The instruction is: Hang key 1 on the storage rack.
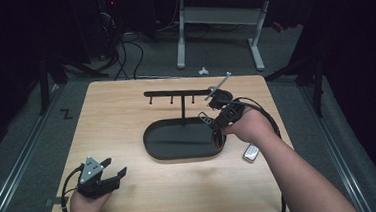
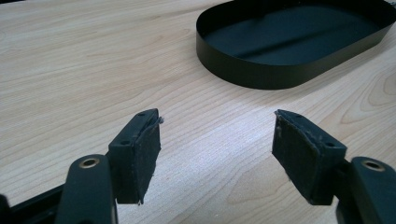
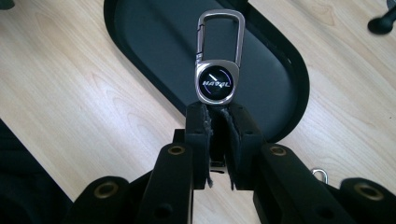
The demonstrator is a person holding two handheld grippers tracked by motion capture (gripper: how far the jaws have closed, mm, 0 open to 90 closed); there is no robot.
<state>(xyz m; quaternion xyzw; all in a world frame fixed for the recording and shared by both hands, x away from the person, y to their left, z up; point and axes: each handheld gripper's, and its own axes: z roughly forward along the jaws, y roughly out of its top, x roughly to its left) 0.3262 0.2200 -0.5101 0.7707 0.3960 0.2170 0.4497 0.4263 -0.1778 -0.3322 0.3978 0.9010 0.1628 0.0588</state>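
Your right gripper (image 3: pixel 217 135) has its jaws pinched almost together on a metal keychain (image 3: pixel 218 65). It grips the keychain by its bottom end. The round badge sits just above the pads, and the silver clip loop sticks out past it, straight away from the jaws. So the long line of the keychain runs the same way your gripper points. In the high view the right gripper (image 1: pixel 216 121) holds the keychain (image 1: pixel 205 118) over the right end of the black oval tray (image 1: pixel 153 143), low beside the rack's post.

A black rack (image 1: pixel 175 93) stands in the tray. It has a thin post and a flat bar on top with little hooks hanging under it. The right end of the bar is close above your right gripper. A small silver car key (image 1: pixel 251 153) lies on the table, just right of the tray and near your right arm.

Your left gripper (image 2: pixel 217 149) is wide open with nothing in it. It rests low over the bare wood, well apart from the tray (image 2: pixel 261 77). In the high view the left gripper (image 1: pixel 111 172) is at the table's front left corner.

The table (image 1: pixel 112 126) is light wood with plain grain. The room around it is dark, with a grey floor, some black cables, and a white desk frame (image 1: pixel 217 18) behind.
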